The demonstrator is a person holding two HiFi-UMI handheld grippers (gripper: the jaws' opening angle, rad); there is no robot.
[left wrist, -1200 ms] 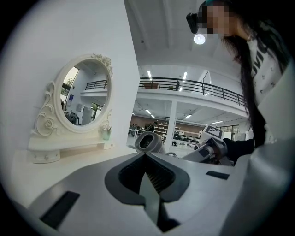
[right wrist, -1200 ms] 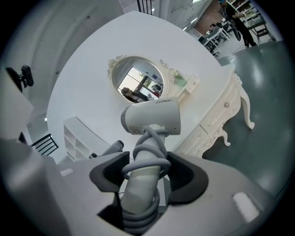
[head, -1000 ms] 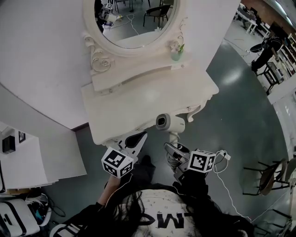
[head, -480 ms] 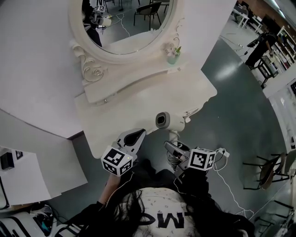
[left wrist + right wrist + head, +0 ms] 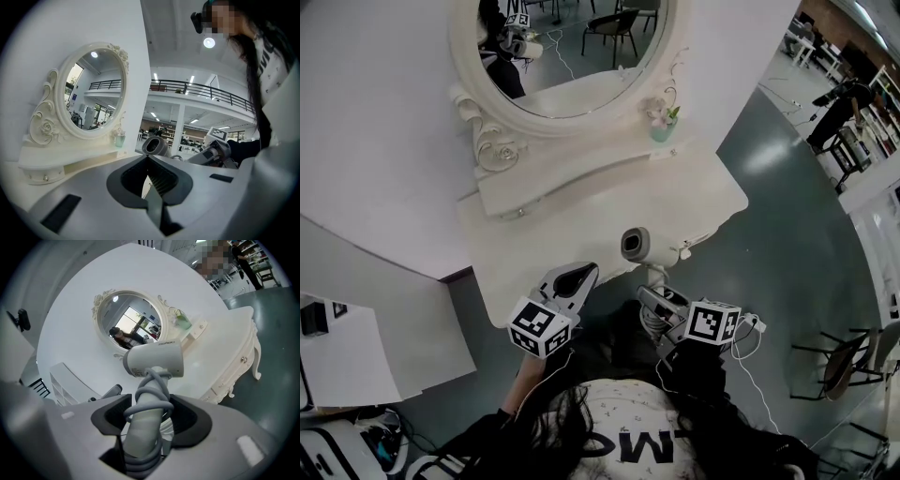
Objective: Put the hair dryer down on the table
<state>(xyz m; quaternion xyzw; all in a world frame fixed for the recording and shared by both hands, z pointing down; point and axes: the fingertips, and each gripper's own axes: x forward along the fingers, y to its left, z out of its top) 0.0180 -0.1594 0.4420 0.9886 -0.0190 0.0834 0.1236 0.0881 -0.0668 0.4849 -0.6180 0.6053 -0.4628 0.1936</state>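
A grey-white hair dryer (image 5: 636, 246) stands upright in the air by the front edge of the white dressing table (image 5: 581, 206). Its cord is wound round the handle (image 5: 147, 427). My right gripper (image 5: 651, 304) is shut on that handle, with the dryer's head (image 5: 154, 359) above the jaws. My left gripper (image 5: 578, 275) hangs beside it at the table's front edge, jaws shut with nothing between them. From the left gripper view the hair dryer (image 5: 154, 146) and the right gripper (image 5: 213, 152) show just beyond my left gripper (image 5: 149, 161).
An oval mirror (image 5: 572, 47) in a carved frame stands at the back of the table, with a small green vase (image 5: 664, 127) on the shelf to its right. A white shelf unit (image 5: 347, 347) stands at the left, a chair (image 5: 844, 361) at the right.
The head camera has swung a little, so the table sits differently in the picture. Both grippers and the hair dryer hold nearly the same place by the table's front edge.
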